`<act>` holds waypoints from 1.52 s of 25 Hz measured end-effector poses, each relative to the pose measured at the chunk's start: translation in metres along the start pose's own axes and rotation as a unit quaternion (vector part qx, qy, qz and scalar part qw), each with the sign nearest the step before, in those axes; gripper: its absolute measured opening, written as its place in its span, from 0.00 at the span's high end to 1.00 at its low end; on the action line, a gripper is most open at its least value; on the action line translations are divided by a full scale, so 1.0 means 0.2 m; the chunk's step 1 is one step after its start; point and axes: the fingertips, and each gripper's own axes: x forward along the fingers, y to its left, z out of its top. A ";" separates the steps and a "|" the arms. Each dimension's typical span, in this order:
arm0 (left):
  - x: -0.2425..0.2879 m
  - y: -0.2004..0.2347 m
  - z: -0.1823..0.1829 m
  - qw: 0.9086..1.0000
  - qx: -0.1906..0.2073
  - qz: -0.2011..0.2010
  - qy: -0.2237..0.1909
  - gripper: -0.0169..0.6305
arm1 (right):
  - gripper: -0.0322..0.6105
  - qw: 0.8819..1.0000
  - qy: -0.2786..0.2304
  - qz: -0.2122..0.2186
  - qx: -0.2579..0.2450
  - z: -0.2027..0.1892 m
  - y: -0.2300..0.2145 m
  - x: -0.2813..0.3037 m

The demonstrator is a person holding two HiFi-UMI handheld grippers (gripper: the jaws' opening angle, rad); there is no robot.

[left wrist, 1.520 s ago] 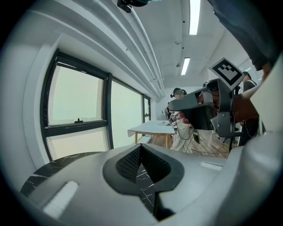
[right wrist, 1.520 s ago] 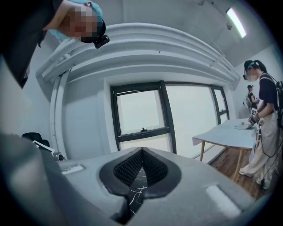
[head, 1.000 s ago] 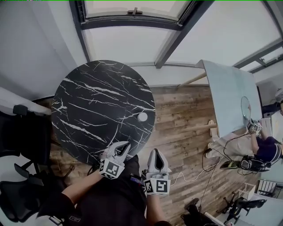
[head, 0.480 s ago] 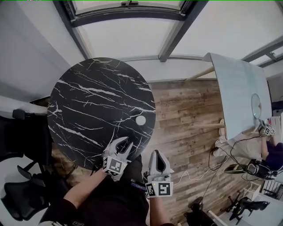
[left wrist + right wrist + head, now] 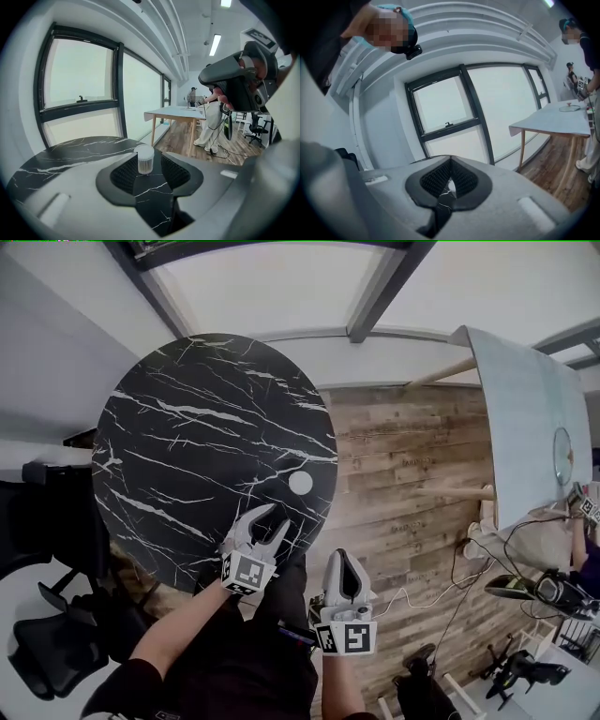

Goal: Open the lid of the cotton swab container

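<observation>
The cotton swab container (image 5: 300, 483) is a small clear tub with a white lid. It stands upright near the right edge of the round black marble table (image 5: 187, 446). My left gripper (image 5: 275, 518) hovers over the table's near edge, a short way short of the container. Its jaws have just been opening and stand open with nothing between them. In the left gripper view the container (image 5: 145, 160) shows beyond the left gripper (image 5: 150, 174), framed by the spread pads. My right gripper (image 5: 343, 559) is shut and empty, off the table's near-right edge, and the right gripper (image 5: 450, 164) points toward the window.
Black office chairs (image 5: 47, 652) stand left of the table. Wooden floor (image 5: 403, 493) with cables (image 5: 441, 596) lies to the right, beside a pale table on wooden legs (image 5: 525, 418). People stand at that far table. A large window fills the wall behind.
The left gripper's jaws went from shut to open, and it moved closer to the container. The right gripper shifted a little and stayed shut.
</observation>
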 end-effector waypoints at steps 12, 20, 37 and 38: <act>0.22 0.01 -0.15 0.999 -0.030 0.001 0.024 0.67 | 0.96 1.000 0.015 -0.007 0.006 -0.10 -0.14 0.11; 0.31 0.02 -0.21 0.998 -0.052 0.007 0.037 0.61 | 0.96 1.000 0.027 -0.011 0.007 -0.12 -0.20 0.15; 0.49 0.04 -0.27 0.996 -0.066 0.009 0.059 0.52 | 0.96 0.998 0.053 -0.011 0.013 -0.20 -0.31 0.26; 0.50 0.05 -0.28 0.996 -0.066 0.009 0.060 0.52 | 0.96 0.998 0.053 -0.011 0.014 -0.19 -0.31 0.27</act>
